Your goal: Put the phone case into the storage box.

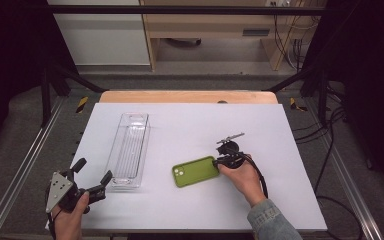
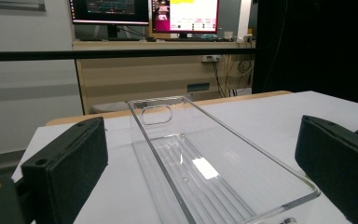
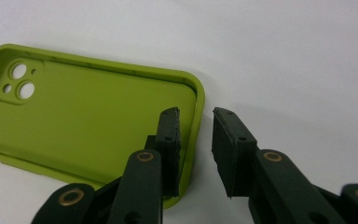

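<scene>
Green phone case (image 1: 196, 171) lies flat at lower centre of the high view on the white worktop (image 1: 260, 125), open side up; right tongs (image 1: 219, 161) straddle its right-hand rim, one pad inside the case, one outside, a gap at the outer pad, not yet clamped. Left tongs (image 1: 93, 176) at lower left stand wide apart, empty; clear plastic tray (image 1: 129, 150) just ahead of them, left of the case, apart from it.

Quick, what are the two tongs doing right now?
Left tongs: open, holding nothing, by the clear tray.
Right tongs: open, straddling the end wall of the green phone case, not gripping yet.
</scene>
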The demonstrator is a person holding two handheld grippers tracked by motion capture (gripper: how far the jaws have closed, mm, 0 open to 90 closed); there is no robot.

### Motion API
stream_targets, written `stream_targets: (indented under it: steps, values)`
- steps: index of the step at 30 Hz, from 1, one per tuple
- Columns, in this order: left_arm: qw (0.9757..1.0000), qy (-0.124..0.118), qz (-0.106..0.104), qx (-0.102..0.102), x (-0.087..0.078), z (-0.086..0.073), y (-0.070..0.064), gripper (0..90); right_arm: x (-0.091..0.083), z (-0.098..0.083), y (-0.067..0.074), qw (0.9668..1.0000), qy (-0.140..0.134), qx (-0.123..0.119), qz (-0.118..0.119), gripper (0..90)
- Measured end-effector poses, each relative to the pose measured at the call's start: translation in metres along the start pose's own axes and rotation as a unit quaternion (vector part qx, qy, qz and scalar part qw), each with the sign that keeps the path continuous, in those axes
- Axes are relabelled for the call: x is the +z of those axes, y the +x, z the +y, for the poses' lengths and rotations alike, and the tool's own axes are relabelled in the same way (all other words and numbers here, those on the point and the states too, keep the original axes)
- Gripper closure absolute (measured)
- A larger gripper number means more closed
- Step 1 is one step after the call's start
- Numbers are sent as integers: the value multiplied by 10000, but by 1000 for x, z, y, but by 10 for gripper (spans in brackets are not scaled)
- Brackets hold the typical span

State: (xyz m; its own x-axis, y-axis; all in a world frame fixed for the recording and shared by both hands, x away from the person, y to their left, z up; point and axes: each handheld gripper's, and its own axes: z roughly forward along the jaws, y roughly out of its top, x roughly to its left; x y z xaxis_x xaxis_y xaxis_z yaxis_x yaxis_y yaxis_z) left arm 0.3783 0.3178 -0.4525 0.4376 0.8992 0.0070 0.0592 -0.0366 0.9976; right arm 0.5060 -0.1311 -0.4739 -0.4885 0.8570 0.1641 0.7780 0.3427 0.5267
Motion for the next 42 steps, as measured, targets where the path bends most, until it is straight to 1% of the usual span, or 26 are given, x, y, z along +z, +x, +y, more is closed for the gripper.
stream_targets:
  steps: [7, 12, 17, 22, 27, 30, 31, 33, 36, 40, 41, 42]
  values:
    - [10000, -2, -2, -4, 0, 0, 0, 19, 2, 0, 0, 10000, 23, 54, 12, 761]
    - [10000, -2, -4, -9, 0, 0, 0, 19, 2, 0, 1, 9999, 9, 119, 63, 799]
    - [10000, 0, -8, -6, 0, 0, 0, 19, 2, 0, 0, 9998, 5, 183, 34, 838]
    - [10000, 4, -17, -4, 0, 0, 0, 19, 1, -1, 1, 9995, -12, 322, -20, 852]
    - [10000, 6, -25, -25, 1, 0, 0, 19, 1, -1, 2, 9985, 2, 552, -27, 874]
    - [10000, 7, -24, -27, 0, 0, 0, 18, 1, -3, 1, 9985, -92, 537, -24, 878]
    - [10000, 7, -21, -28, 0, 0, 1, 18, 1, -4, 1, 9982, -98, 590, -7, 879]
    - [10000, 6, -15, -34, 0, 0, 1, 18, 0, -5, 0, 9980, -156, 619, 20, 880]
    - [10000, 4, -19, -30, 0, 0, 0, 18, -3, -7, 0, 9977, -292, 612, 7, 881]
    - [10000, 29, -17, -31, 1, 0, 0, 18, -12, -6, 1, 9962, -618, 608, -29, 881]
    - [10000, 53, -11, -25, 1, 0, -1, 18, -17, -6, 0, 9948, -793, 629, -74, 881]
    - [10000, 64, -12, -30, 1, 0, -1, 18, -17, -6, 0, 9948, -793, 629, -74, 881]
